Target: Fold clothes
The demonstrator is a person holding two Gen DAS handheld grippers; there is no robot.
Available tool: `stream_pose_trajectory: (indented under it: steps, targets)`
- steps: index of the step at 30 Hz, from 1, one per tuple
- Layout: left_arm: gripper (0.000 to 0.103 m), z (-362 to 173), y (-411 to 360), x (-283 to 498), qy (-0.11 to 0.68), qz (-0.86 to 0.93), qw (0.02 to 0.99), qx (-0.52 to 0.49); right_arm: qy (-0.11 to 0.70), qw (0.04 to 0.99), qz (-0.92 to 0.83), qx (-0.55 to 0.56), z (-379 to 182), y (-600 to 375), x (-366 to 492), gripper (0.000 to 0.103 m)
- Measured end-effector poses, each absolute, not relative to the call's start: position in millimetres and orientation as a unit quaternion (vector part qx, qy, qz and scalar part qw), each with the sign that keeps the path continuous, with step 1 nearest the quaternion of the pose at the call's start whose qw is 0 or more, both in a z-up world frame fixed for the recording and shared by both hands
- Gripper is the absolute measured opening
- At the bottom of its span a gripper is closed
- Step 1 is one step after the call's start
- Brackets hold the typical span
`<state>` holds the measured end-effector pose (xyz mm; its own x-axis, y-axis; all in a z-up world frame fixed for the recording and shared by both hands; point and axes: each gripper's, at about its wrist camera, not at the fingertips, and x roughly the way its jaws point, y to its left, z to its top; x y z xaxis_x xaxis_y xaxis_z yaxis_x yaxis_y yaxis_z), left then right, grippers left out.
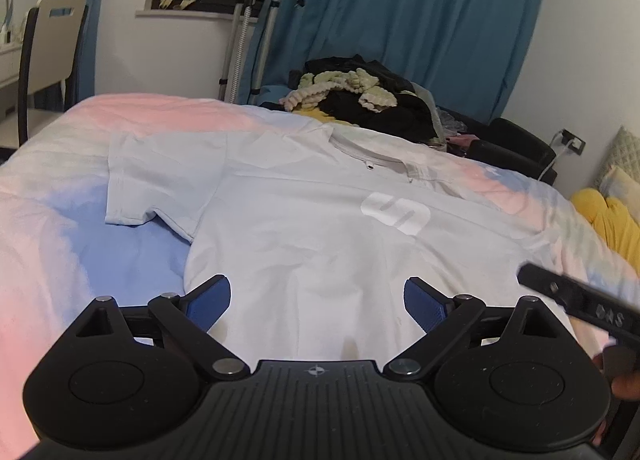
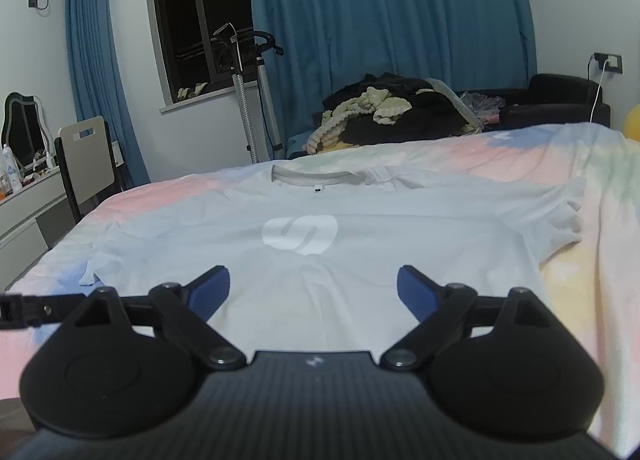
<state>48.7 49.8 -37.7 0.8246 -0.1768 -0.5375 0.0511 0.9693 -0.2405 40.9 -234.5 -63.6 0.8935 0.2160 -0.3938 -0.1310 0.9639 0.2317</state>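
on the pastel bedspread [image 1: 52,220] a white t-shirt [image 1: 304,228] lies flat, logo [image 2: 300,238] up and collar [image 2: 320,177] toward the far clothes pile [image 2: 384,112], while the left gripper [image 1: 318,300] and right gripper [image 2: 314,290] hover over its hem, jaws spread wide, pinching nothing.

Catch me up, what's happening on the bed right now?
A person is working with a handheld claw in each hand, set to fold a white T-shirt spread flat, logo up, on the pastel bedsheet. The left claw and the right claw both hover open over the shirt's bottom hem, side by side, with nothing between the pads. No fold has been made yet. A pile of dark and cream clothes waits beyond the far edge of the bed.
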Motion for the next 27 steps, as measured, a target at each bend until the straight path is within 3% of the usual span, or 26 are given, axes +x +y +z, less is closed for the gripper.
stream_pose_trajectory:
  steps: [2, 12, 21, 27]
  targets:
    - [0.096, -37.2, 60.2, 61.2, 0.301, -0.052, 0.944, -0.126, 0.216, 0.966, 0.096, 0.109, -64.8, -235.8, 40.4, 0.103]
    - [0.096, -45.3, 115.4, 138.2, 0.3, 0.017, 0.938, -0.17, 0.236, 0.958, 0.102, 0.127, -71.9, -237.9, 43.7, 0.103]
    - [0.095, -99.2, 211.6, 172.5, 0.288, 0.04, 0.859, -0.422, 0.269, 0.942, 0.096, 0.176, -84.7, -243.3, 54.4, 0.103]
    - [0.093, -103.1, 213.2, 179.7, 0.286, 0.032, 0.855, -0.431, 0.285, 0.936, 0.089, 0.185, -91.4, -242.5, 58.8, 0.103]
